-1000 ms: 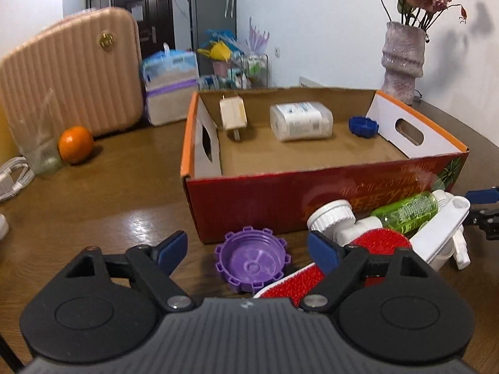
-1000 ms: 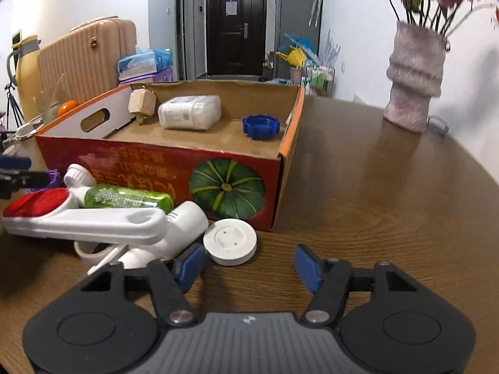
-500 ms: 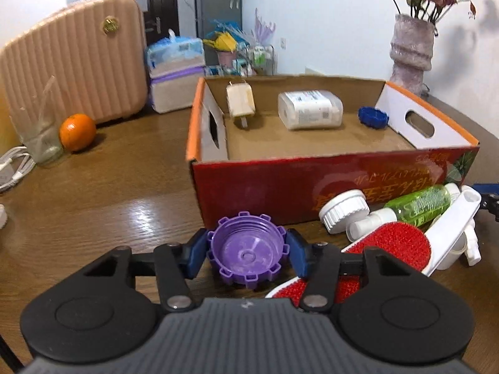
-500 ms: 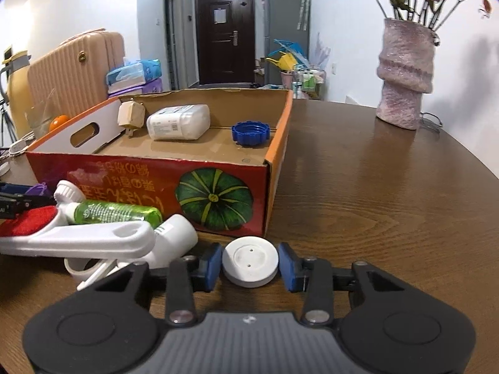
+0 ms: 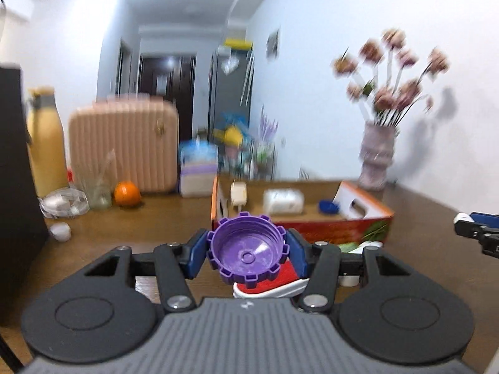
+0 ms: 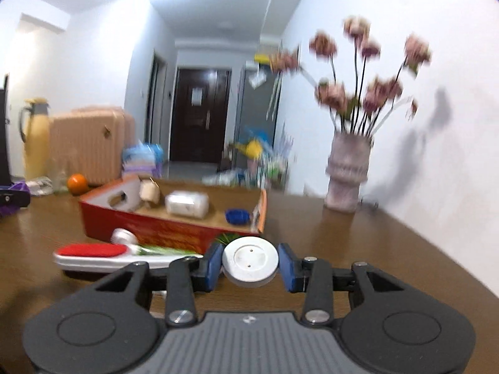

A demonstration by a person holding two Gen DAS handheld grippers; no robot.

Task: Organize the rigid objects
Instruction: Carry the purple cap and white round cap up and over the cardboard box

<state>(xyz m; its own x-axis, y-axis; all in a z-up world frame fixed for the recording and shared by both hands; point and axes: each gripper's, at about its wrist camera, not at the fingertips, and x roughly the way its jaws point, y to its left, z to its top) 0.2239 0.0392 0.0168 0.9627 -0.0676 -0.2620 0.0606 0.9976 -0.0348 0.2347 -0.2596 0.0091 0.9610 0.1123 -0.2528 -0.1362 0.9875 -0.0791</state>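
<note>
Left tool [image 5: 247, 254]: blue pads clamped on both sides of a purple cap [image 5: 248, 251], held above the bench [image 5: 149, 218]. Cap is round plastic with a notched, gear-like rim, open hollow side facing the camera, small ring at its centre.

Right tool [image 6: 250, 263]: blue pads clenched on a white disc [image 6: 250, 262], also held off the bench. Disc is flat, smooth, round, with two tiny holes in a recessed face.

Below the left tool: brush [image 5: 274, 283] with a white plastic body and a red fuzzy pad, lying flat on the bench. Right view shows it lengthwise, just in front of the box [image 6: 174, 229]. A green bottle [image 6: 162, 250] with a white ribbed cap lies between brush and box.

Box is open-top cardboard with a red printed outer wall, orange rim and white end flaps with handle cut-outs. Inside: cream plug adapter [image 5: 238, 195] leaning at the left wall, white rounded block [image 5: 283, 201] mid-floor, blue notched cap [image 5: 328, 206] towards the right end.

Bench is dark glossy wood grain. Background blurred: ribbed pink suitcase [image 5: 124, 146], orange [image 5: 126, 194], ridged vase [image 6: 346, 174] of dried flowers.
</note>
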